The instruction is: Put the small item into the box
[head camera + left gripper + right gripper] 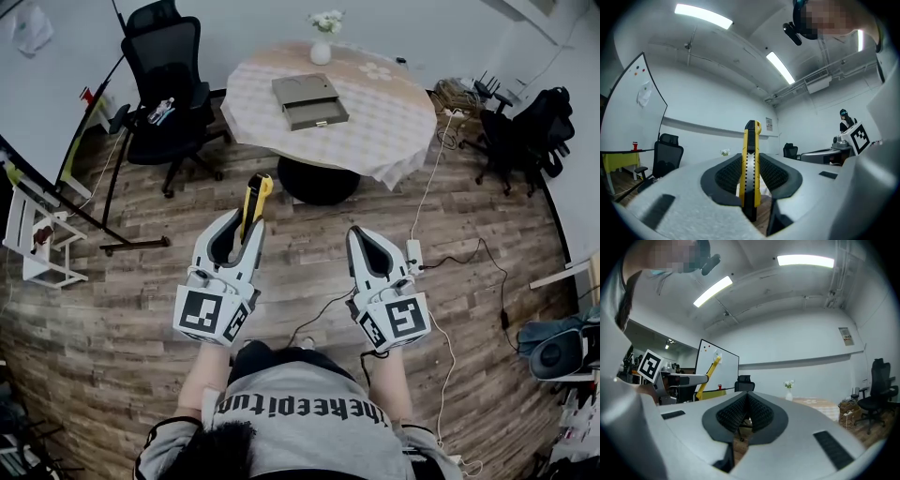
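"So, what's the room like?"

"It's an office with a plank floor (112, 309), a whiteboard (628, 108) on one wall and a black chair (169, 84) beside a round table (394, 131). The table has a checked cloth on it and stands well ahead of the person."

"And the box?"

"The grey box (309, 100) sits near the middle of the table with its shallow drawer pulled out towards us. A small vase (321, 49) stands behind it."

"What about the tongs?"

"Both are held out level over the floor. The right tongs (367, 246) have their jaws together with nothing in them. The left tongs (236, 234) are clamped on the knife (255, 199)."

"Where exactly is the knife?"

"It's in the air, far from the box. The pads grip the lower part of its body, and the yellow and black tip sticks out past the jaws."

"How will it handle?"

"I'd judge it light and stiff, with smooth plastic sides that could slip. The flat sides are the best place to grip, as they are now. I can't see whether the blade is out, so I'd set it into the drawer gently."
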`<state>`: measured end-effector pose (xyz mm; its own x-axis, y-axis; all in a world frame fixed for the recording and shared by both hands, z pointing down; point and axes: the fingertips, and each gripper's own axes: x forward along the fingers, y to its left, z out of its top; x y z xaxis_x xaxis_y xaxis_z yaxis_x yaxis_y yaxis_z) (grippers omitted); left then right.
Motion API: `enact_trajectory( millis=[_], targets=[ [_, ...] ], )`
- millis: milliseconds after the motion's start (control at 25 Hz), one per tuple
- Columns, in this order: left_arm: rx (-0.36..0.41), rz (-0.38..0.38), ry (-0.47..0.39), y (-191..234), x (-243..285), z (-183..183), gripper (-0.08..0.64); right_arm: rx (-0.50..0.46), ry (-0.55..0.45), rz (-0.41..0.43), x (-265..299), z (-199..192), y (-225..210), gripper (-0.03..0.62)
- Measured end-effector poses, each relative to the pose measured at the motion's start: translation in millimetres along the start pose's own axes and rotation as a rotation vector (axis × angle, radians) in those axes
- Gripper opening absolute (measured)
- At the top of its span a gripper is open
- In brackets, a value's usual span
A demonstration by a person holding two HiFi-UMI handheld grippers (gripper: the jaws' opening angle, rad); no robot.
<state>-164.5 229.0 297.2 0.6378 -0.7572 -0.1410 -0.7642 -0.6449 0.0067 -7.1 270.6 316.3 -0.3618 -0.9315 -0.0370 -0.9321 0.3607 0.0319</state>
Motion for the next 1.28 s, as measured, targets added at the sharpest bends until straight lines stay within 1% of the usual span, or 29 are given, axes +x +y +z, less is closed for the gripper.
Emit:
enact_trajectory(
  millis=[120,400,680,920,1280],
  targets=[
    [0.026,0.021,-0.012,-2.7,3.2,0.5,0.126,0.0,-0.001,0.009,0.8,-0.7,-6.3,0.006],
    [0.002,0.023,-0.017,-3.9,10.8,-4.0,0.126,0.023,0.003,0.018,5.6,-8.3,-14.4,0.006],
    [-0.017,0.008,-0.016,6.9,42.1,-9.1,0.126,0.028,0.007,-0.006,25.8,-10.8,-36.7,0.006],
    [-0.023,-0.01,-0.034,23.8,77.8,-8.9,0.126,0.021,-0.003,-0.032,54.7,-7.4,-60.6,0.006],
    [-0.026,-0.047,-0.034,62.8,132.6,-13.9,0.126,0.012,-0.008,-0.051,117.4,-3.8,-84.6,0.006]
  ],
)
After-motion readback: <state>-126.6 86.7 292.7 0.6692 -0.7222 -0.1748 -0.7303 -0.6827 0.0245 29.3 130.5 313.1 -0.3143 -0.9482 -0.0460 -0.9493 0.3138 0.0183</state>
